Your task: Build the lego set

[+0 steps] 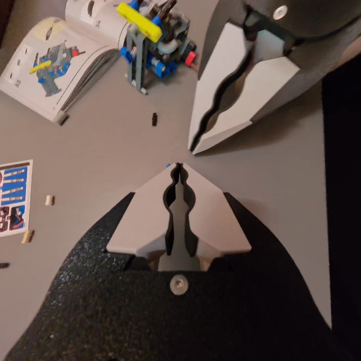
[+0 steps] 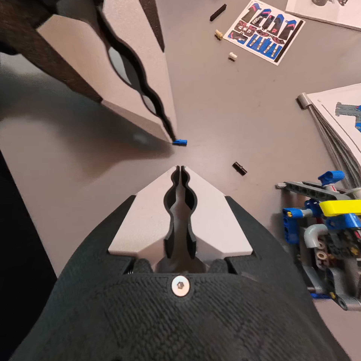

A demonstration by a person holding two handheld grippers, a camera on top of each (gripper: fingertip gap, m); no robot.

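**Left gripper pinching a small blue peg; right gripper closed on nothing, both over the grey tabletop.**

In the right wrist view the left gripper (image 2: 172,141) has its fingertips closed on one end of a blue peg (image 2: 180,142), the rest of it jutting out sideways low over the tabletop (image 2: 224,117). The right gripper (image 2: 180,166) sits just beside it, jaws drawn together with nothing between them. A black peg (image 2: 239,168) lies loose close by. Further off stands a partly built brick model (image 1: 154,45) of grey, blue and yellow parts, with an open instruction booklet (image 1: 58,64) next to it. A sticker sheet (image 2: 263,31), two cream pegs (image 2: 232,56) and a black axle (image 2: 217,12) lie apart. Print on the booklet and stickers is too blurred to make out.
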